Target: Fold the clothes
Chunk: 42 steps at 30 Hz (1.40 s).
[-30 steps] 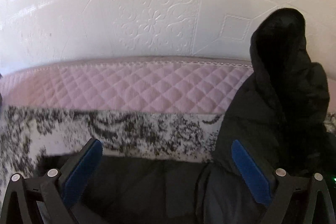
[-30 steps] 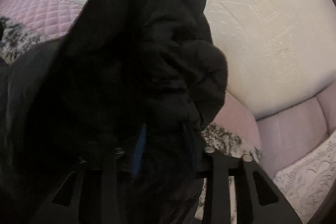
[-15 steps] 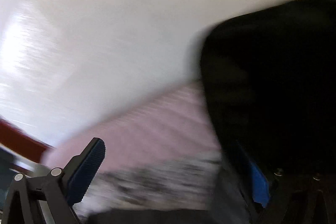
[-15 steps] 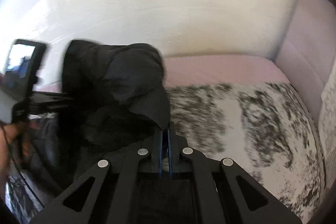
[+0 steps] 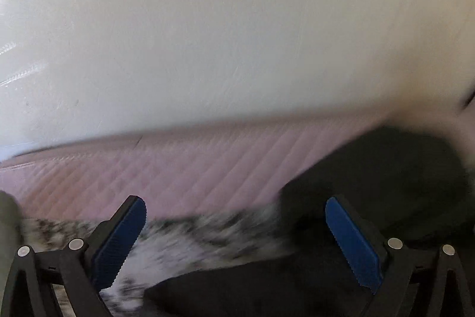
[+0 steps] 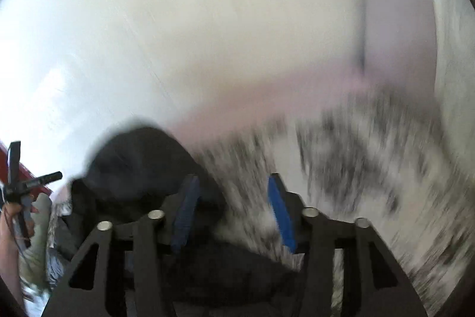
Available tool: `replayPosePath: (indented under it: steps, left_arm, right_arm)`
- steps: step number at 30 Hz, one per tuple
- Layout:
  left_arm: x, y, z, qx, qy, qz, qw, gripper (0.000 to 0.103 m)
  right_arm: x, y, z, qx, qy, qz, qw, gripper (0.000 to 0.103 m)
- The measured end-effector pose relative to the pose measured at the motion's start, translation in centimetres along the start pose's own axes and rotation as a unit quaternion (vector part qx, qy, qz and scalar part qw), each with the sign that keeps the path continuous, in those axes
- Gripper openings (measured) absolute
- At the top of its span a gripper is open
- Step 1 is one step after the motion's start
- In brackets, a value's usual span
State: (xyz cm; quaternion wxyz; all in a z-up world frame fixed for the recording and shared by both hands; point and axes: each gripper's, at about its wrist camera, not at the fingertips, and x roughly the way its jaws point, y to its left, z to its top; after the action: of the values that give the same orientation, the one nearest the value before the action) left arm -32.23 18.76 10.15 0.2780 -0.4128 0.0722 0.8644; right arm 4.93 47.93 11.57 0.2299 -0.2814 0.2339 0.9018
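A black padded jacket lies bunched on the black-and-white mottled bedspread, at the right of the left wrist view and the lower left of the right wrist view. My left gripper is open and empty, its blue pads wide apart, with the right pad in front of the jacket. My right gripper is open, its blue pads apart just right of the jacket's bulge; more black cloth lies under its frame. Both views are motion-blurred.
A pink quilted bed surround runs along the white wall behind the bedspread. The bedspread spreads to the right in the right wrist view. The other hand-held gripper and a hand show at that view's left edge.
My right gripper, shut on the raised jacket before, has opened and the jacket has dropped onto the bed. My left gripper stayed open and swung, with the view sweeping across the wall.
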Motion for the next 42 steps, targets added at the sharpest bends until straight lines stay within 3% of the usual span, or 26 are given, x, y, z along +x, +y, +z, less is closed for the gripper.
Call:
replayPosePath:
  steps: [1,2,4,6,7,8,9,11,12,13,14,15,17,21,23,25,26,31,32,34,35,36,37,38,40,42]
  left_arm:
    - [-0.6,-1.1,0.4,0.004,-0.008,-0.032,0.9995,0.102]
    - [-0.8,-2.5,0.7,0.014,-0.010,-0.060,0.9981,0.102]
    - [1.7,-6.2,0.6,0.064,0.011,-0.063,0.9959,0.102]
    - [6.3,-8.9,-0.3,0.105,0.051,-0.023,0.9929,0.102]
    - [10.1,-9.4,-1.8,0.123,0.097,0.032,0.9872,0.102]
    - [13.5,-9.5,-3.4,0.134,0.139,0.079,0.9780,0.102]
    - [15.3,-8.4,-4.8,0.117,0.168,0.090,0.9747,0.103]
    - [15.2,-5.3,-4.8,0.014,0.162,0.020,0.9866,0.103]
    - [13.9,-4.4,-4.4,-0.002,0.155,-0.011,0.9879,0.102]
    - [11.9,-3.4,-3.6,-0.015,0.140,-0.061,0.9881,0.101]
    - [9.8,-2.1,-2.6,-0.026,0.114,-0.103,0.9878,0.101]
    - [7.5,-0.2,-1.4,-0.041,0.082,-0.138,0.9861,0.102]
    - [5.0,3.1,0.2,-0.078,0.054,-0.185,0.9781,0.102]
    - [5.4,4.9,1.9,-0.113,0.064,-0.217,0.9675,0.102]
    - [8.2,4.2,2.1,-0.068,0.094,-0.186,0.9756,0.102]
    - [11.1,3.2,1.8,-0.018,0.128,-0.155,0.9794,0.102]
    - [12.1,2.1,1.3,-0.007,0.142,-0.155,0.9777,0.102]
    - [15.8,-0.7,0.5,0.004,0.176,-0.162,0.9709,0.102]
    - [16.1,-0.9,0.7,-0.001,0.172,-0.164,0.9712,0.102]
    - [15.9,-0.9,1.0,-0.015,0.165,-0.175,0.9705,0.101]
    - [15.7,-0.8,1.2,-0.023,0.163,-0.180,0.9699,0.099]
    - [15.4,-0.8,1.4,-0.031,0.160,-0.184,0.9694,0.079]
    - [14.9,-0.6,1.4,-0.044,0.158,-0.187,0.9685,0.037]
    - [14.2,-0.4,1.4,-0.062,0.158,-0.200,0.9650,0.021]
    - [11.5,-0.7,1.4,-0.056,0.138,-0.211,0.9660,0.011]
    - [7.4,-1.4,1.2,-0.031,0.117,-0.232,0.9651,0.011]
  right_arm:
    - [-1.5,2.1,1.1,-0.035,-0.026,0.011,0.999,0.032]
    - [-1.2,4.6,1.7,-0.068,-0.020,0.039,0.997,0.022]
    - [1.3,8.6,2.3,-0.109,0.015,0.079,0.991,0.013]
    - [5.8,11.3,2.2,-0.122,0.073,0.103,0.985,0.007]
    - [8.0,12.7,2.2,-0.128,0.101,0.115,0.980,0.006]
    - [11.1,12.0,1.4,-0.117,0.131,0.094,0.980,0.004]
    - [13.7,10.0,-0.1,-0.100,0.165,0.064,0.979,0.003]
    - [19.0,5.9,-3.0,-0.065,0.234,0.003,0.970,0.000]
    - [18.8,4.1,-3.2,-0.021,0.212,0.054,0.976,0.000]
    - [17.6,2.8,-2.8,0.008,0.202,0.086,0.975,0.005]
    - [16.3,1.5,-2.5,0.037,0.193,0.117,0.973,0.022]
    - [14.1,0.1,-1.8,0.061,0.160,0.168,0.971,0.065]
    - [11.2,-1.7,-0.5,0.071,0.100,0.204,0.971,0.102]
    - [13.7,-3.0,1.9,0.075,0.100,0.230,0.965,0.103]
    - [14.6,-2.2,2.5,0.061,0.106,0.237,0.964,0.103]
    - [16.9,-0.2,2.8,-0.013,0.125,0.193,0.973,0.102]
    - [17.7,0.8,2.6,-0.028,0.137,0.175,0.975,0.102]
    - [24.1,1.9,1.5,-0.015,0.211,0.200,0.957,0.102]
    - [25.2,2.1,1.2,-0.014,0.220,0.199,0.955,0.101]
    - [27.3,2.6,0.6,-0.013,0.240,0.198,0.950,0.080]
    - [27.9,2.9,0.1,-0.018,0.253,0.187,0.949,0.018]
    - [28.6,3.2,-0.5,-0.023,0.266,0.176,0.948,0.002]
    - [29.3,3.5,-1.0,-0.029,0.279,0.165,0.946,0.002]
    - [28.6,3.9,-1.0,-0.034,0.272,0.169,0.947,0.002]
    - [26.6,4.8,-0.8,-0.042,0.251,0.182,0.950,0.002]
    - [23.3,6.5,-0.5,-0.083,0.217,0.199,0.952,0.002]
